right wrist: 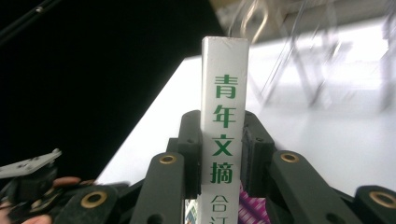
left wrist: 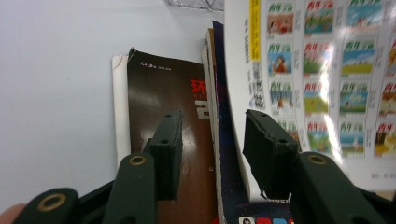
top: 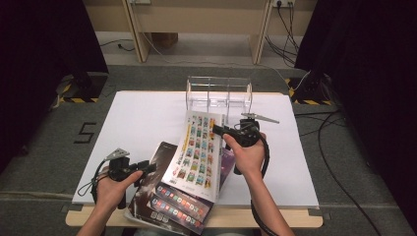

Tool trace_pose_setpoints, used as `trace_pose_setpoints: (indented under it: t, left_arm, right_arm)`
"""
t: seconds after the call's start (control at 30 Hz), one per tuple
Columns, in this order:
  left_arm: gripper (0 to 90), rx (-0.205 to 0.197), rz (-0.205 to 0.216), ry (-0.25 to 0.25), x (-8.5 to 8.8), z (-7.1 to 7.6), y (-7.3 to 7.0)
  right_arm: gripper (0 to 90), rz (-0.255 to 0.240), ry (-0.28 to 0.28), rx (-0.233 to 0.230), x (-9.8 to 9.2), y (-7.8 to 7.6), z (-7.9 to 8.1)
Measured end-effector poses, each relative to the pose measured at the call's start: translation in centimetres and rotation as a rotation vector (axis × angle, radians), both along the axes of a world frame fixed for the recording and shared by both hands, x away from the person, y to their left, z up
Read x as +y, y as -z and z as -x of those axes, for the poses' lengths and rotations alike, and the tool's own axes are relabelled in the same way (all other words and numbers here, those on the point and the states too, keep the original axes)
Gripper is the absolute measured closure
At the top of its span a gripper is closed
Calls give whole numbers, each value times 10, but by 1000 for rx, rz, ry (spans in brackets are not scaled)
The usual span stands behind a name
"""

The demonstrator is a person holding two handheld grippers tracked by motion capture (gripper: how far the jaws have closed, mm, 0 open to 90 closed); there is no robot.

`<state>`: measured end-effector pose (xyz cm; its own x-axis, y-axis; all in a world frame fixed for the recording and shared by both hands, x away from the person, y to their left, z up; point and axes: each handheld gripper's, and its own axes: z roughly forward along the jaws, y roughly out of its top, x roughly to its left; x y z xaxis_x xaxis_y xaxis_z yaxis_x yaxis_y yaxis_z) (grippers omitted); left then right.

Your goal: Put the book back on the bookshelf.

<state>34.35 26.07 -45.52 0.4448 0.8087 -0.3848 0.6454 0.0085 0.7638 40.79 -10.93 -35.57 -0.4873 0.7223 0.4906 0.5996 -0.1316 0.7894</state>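
White book spine clamped, right gripper

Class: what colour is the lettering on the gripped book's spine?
Green on the white spine, clearest in the right gripper view.

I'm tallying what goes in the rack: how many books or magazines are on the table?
3, maybe more hidden: the white book lifted by the right gripper, the purple magazine under it, and the dark magazine at the left gripper.

R gripper raised, jaws clamped — L gripper low near table edge, jaws apart.
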Motion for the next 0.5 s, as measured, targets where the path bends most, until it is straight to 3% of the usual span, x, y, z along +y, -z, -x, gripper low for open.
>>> trace_pose_setpoints:
  t: [0.03, 0.07, 0.1, 0.2, 0.5]
  left_arm:
    - [561, 0, 0, 0, 0, 0, 0]
    - [560, 3, -1, 4, -1, 0, 1]
    - [560, 3, -1, 4, -1, 0, 1]
    - [558, 6, -4, 9, -3, 0, 4]
    - [558, 13, -3, 3, -2, -1, 7]
  right_arm:
    - [741, 0, 0, 0, 0, 0, 0]
    - [742, 31, 30, -52, -3, -9, 3]
    - [742, 31, 30, -52, -3, -9, 3]
    - [743, 73, 93, -125, -12, -24, 7]
    - [743, 151, 221, -228, -41, -58, 4]
